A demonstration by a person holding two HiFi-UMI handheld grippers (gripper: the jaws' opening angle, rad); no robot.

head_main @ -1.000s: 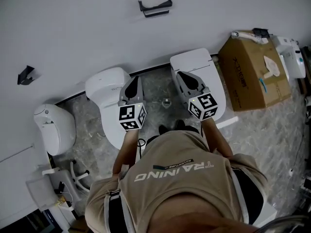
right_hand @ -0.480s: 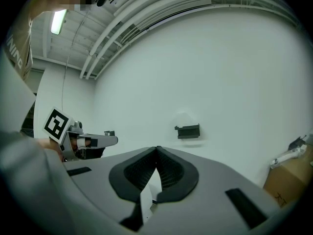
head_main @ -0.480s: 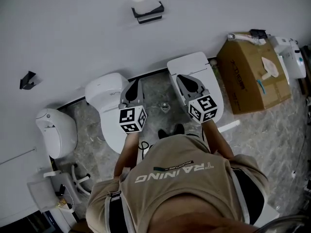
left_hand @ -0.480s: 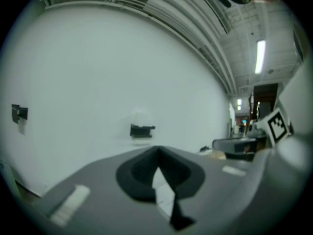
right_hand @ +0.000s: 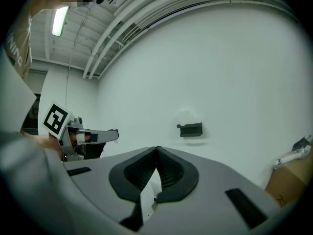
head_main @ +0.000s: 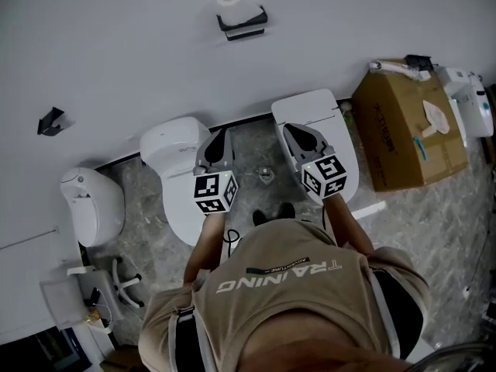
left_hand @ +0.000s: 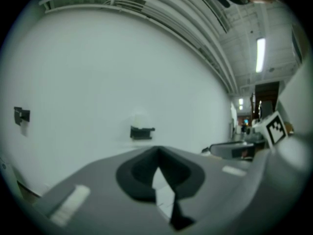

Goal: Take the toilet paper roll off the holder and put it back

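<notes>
A white toilet paper roll (head_main: 230, 1) sits on a black wall holder (head_main: 243, 20), high on the white wall in the head view. Both grippers are held side by side well short of it, pointing at the wall. My left gripper (head_main: 219, 138) is shut with nothing in it. My right gripper (head_main: 288, 128) is also shut and empty. In the left gripper view the holder (left_hand: 142, 132) lies just left of the closed tips (left_hand: 157, 150), with the roll (left_hand: 139, 118) faint above it. In the right gripper view the holder (right_hand: 190, 129) is up and right of the tips (right_hand: 157, 148).
Below the grippers stand three white toilets (head_main: 177, 161) (head_main: 318, 118) (head_main: 89, 204) on a marbled floor. A cardboard box (head_main: 407, 126) and a white device (head_main: 469, 99) are at the right. A small black hook (head_main: 51, 120) is on the wall at left.
Both grippers have shifted slightly in the head view and stay shut and empty. The head view itself has swayed a little. The roll and holder have not changed.
</notes>
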